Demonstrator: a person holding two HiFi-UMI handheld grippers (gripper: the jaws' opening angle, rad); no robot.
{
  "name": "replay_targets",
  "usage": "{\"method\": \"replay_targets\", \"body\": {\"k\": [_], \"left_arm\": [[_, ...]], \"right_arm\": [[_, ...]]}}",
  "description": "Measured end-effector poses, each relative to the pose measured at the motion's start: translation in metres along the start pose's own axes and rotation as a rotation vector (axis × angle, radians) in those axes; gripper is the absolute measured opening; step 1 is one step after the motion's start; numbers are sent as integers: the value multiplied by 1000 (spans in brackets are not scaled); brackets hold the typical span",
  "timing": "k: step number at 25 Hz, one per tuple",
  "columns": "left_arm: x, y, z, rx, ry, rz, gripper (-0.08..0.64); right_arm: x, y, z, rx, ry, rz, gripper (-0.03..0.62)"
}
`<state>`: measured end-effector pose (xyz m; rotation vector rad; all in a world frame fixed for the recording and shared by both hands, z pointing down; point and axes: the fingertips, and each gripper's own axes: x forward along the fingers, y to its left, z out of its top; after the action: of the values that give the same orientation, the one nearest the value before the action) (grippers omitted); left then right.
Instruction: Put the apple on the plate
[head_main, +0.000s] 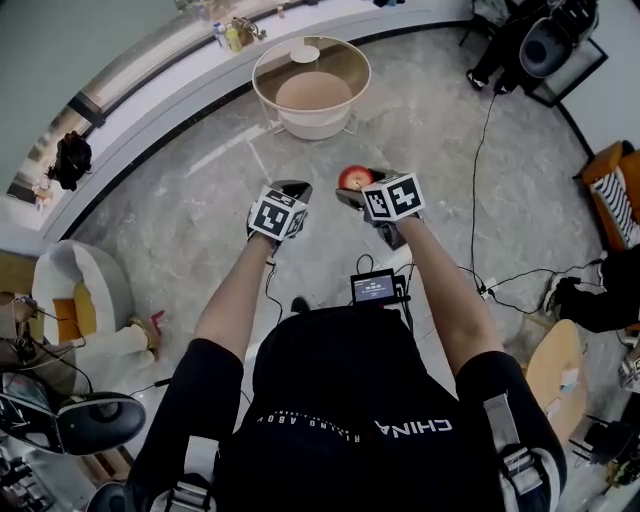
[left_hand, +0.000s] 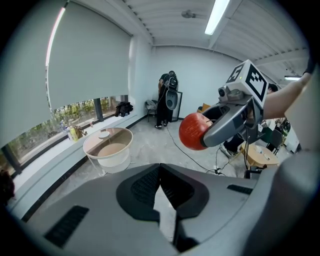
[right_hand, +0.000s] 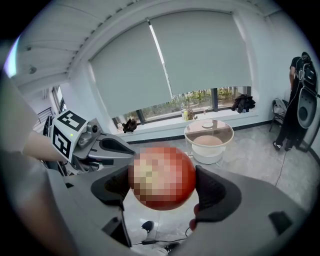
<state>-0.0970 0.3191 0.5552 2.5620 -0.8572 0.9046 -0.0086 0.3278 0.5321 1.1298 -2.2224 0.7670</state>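
Observation:
A red apple (head_main: 354, 178) hangs in the air over the floor, with my right gripper (head_main: 357, 190) shut on it; both pads press its sides in the right gripper view, where the apple (right_hand: 162, 175) fills the middle. My left gripper (head_main: 291, 190) is beside it on the left, shut with nothing between its jaws, which meet at the tips (left_hand: 160, 170). From the left gripper view the apple (left_hand: 194, 131) shows to the upper right. A small white plate (head_main: 305, 53) lies on a round glass-topped table (head_main: 262, 72) ahead of both grippers.
A long window ledge with bottles (head_main: 232, 35) curves behind the table. Cables (head_main: 478, 190) run across the marble floor on the right. A white chair (head_main: 75, 290) stands at the left, a wooden stool (head_main: 555, 370) at the right. A person (left_hand: 167, 100) stands by the far wall.

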Motion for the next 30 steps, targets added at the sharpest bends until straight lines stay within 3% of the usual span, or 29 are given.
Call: {"method": "replay_targets", "body": {"k": [13,24,30], "left_arm": [[12,-18,2,1,17,26,17],[42,-32,3,-39,39,87,17],[63,-12,11,-64,46,97,17]], "right_arm": [[-16,-17,-17,27,-2,22,388],[-40,-74,-47,97,-24,38,388],[-27,-103,-32,103,-27,51,388]]}}
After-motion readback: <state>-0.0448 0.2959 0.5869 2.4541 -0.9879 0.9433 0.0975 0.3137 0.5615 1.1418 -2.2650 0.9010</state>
